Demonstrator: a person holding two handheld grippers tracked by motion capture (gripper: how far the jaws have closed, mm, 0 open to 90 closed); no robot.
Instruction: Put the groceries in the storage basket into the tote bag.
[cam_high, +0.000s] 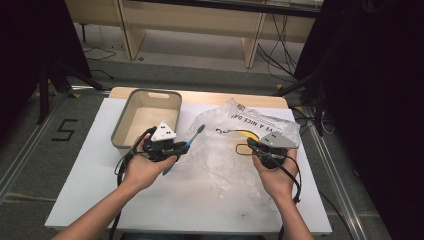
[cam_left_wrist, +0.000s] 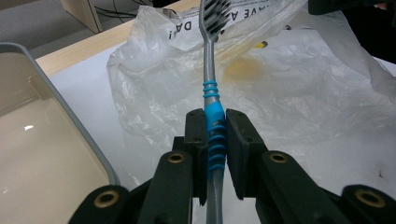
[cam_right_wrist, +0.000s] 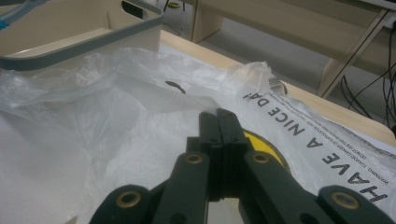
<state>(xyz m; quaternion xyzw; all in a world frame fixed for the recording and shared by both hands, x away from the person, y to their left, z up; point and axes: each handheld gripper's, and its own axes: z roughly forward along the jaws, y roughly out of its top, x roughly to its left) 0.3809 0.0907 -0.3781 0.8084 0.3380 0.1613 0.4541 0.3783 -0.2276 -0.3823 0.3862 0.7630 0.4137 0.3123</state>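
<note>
A: Where is the toothbrush?

B: The left gripper squeezes its blue handle between both jaws. The brush end points far and to the right, at the plastic bag.

A: And the right gripper?

B: Its jaws are pressed together at the bag. I can't tell if they pinch any plastic.

A: Which is nearer the bin?

B: The left one. The bin is just beside it.

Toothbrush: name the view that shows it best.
The left gripper view: the toothbrush runs up mid-frame, its blue grip clamped in the left claw, bristles near the top edge. The high view shows it small; the right gripper view, perhaps a sliver at its corner.
</note>
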